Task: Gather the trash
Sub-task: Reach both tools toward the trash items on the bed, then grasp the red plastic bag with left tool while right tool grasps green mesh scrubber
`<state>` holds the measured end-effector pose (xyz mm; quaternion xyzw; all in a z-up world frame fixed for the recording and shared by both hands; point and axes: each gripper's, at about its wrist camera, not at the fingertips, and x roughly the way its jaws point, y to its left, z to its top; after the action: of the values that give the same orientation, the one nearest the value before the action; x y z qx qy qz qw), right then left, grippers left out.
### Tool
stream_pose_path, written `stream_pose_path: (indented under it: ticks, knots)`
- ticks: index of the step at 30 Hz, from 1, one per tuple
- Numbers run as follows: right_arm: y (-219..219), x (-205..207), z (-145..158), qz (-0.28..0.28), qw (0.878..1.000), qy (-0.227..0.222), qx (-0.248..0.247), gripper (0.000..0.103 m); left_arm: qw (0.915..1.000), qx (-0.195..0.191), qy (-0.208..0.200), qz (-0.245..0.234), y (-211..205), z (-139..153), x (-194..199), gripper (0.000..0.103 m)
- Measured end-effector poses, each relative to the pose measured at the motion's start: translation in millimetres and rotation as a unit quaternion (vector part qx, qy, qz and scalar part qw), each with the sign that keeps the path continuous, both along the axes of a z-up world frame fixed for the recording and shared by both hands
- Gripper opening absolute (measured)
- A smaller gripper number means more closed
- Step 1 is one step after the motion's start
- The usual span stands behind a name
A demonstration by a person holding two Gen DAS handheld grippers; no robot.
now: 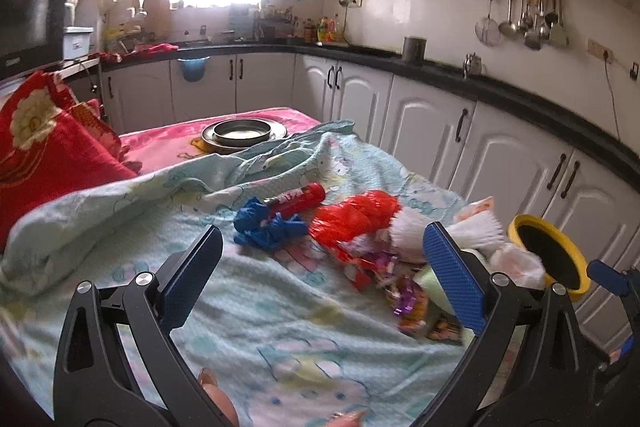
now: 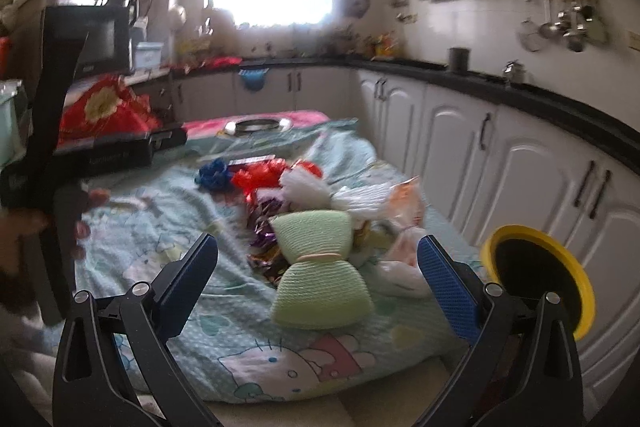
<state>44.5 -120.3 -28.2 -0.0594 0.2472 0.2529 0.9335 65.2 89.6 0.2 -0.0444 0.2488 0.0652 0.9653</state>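
Left gripper (image 1: 322, 259) jaws wide apart, right gripper (image 2: 318, 263) likewise, trash pile (image 2: 312, 195) mid-blanket, yellow bin (image 2: 536, 279) at right edge

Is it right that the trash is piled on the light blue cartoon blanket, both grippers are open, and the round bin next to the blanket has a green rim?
Nearly. The round bin's rim is yellow, not green; the right wrist view shows it clearly. The rest is right: the trash pile lies on the light blue cartoon blanket, and the left gripper and right gripper are both open.
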Motion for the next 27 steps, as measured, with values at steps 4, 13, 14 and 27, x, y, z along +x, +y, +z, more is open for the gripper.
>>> stream_pose_path:
  ticks: [4, 13, 14, 27]
  knots:
    - [12, 25, -10, 0.007, 0.999, 0.032, -0.006, 0.097, 0.9997, 0.004, 0.023, -0.008, 12, 0, 30, 0.092]
    - [36, 62, -35, 0.024, 0.994, 0.092, -0.054, 0.086, 0.9962, 0.005, 0.061, -0.061, 13, -13, 93, 0.092]
    - [39, 65, -38, 0.026, 0.993, 0.099, -0.060, 0.086, 0.9954, 0.005, 0.066, -0.068, 13, -12, 100, 0.092]
    - [47, 78, -65, 0.023, 0.986, 0.142, -0.081, 0.062, 0.9736, -0.067, 0.180, -0.123, 18, -61, 164, 0.067]
